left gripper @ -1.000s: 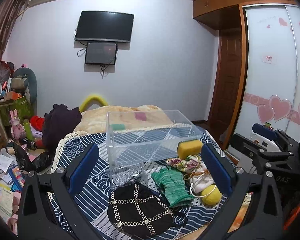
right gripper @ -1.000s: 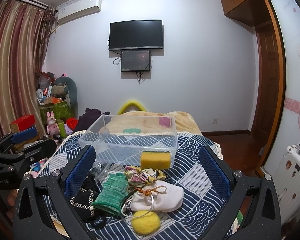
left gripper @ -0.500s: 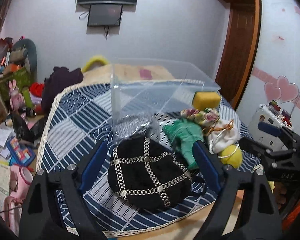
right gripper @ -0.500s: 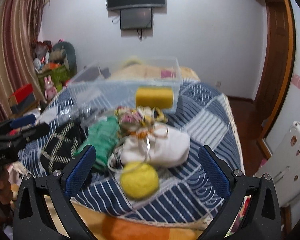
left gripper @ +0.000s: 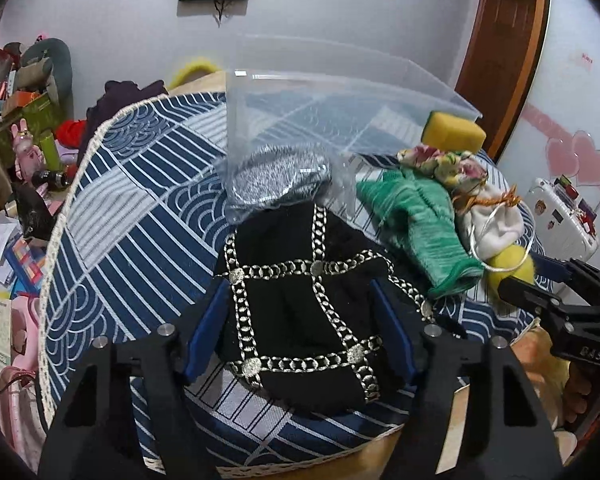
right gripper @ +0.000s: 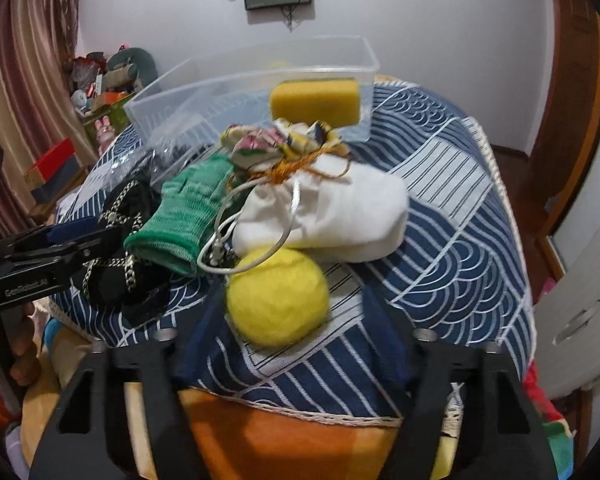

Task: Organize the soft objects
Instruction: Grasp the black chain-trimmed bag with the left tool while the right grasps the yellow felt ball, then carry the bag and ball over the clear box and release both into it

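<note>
While a second ago hanging high and well back from the bed, now dropping in close on the pile of soft things: left gripper [left gripper: 300,332] straddling the black chain-patterned hat [left gripper: 304,304] at the near edge of the blue quilt [left gripper: 140,216], jaws apart and narrowing, pads just beside the fabric, not yet pinching. Right gripper [right gripper: 288,344] likewise closing round the yellow ball [right gripper: 278,296], jaws apart, ball sitting between them below the white pouch [right gripper: 332,216]. Still waiting untouched: green glove [left gripper: 416,220], floral cloth [right gripper: 284,140], yellow sponge [right gripper: 314,102] leaning on the clear bin [left gripper: 340,96] at the far side. Judging both first picks imminent, nothing binned yet.
</note>
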A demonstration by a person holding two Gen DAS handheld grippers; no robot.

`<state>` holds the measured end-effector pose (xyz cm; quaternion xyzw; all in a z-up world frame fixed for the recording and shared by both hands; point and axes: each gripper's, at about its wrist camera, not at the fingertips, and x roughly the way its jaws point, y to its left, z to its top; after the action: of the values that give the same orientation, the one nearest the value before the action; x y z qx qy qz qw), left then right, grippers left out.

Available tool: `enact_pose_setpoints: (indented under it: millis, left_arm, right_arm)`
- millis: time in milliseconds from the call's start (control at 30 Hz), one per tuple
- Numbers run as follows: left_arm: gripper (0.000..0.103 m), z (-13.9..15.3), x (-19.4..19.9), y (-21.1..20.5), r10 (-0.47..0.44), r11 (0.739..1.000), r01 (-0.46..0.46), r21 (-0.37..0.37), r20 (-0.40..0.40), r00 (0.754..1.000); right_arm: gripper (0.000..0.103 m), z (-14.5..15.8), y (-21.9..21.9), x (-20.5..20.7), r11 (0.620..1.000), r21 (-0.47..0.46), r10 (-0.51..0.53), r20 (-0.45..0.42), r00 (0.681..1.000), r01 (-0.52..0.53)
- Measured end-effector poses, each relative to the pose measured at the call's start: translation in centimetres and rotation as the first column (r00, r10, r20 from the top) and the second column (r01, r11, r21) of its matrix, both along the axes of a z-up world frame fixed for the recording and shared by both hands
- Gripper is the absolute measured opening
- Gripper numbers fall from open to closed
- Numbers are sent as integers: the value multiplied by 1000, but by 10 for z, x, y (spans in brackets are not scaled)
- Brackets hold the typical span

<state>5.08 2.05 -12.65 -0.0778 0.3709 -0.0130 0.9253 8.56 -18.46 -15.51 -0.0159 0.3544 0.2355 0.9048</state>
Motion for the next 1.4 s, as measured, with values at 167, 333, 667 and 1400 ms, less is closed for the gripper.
enact_pose_setpoints:
  millis: [167,333,667,1400]
  left_arm:
    - [44,-3,-1,-1,-9,1000,9,24,-4,1000]
    - [18,6,-8,5,-2,1000,2,23,18,1000]
    - [16,52,-29,9,11,1000,-15,21,165,986]
    - [16,129,40,22,4,999,-18,34,378,926]
  right_arm:
    - [42,5,-4,-7,1000,15,5,35,999,-6]
    - [42,19,-10,-17,1000,24,-7,114,993,5]
    - [42,56,-12,-23,997,79,-9,245,970,-11]
    - [42,106,27,40,992,122,-72,379,923,27]
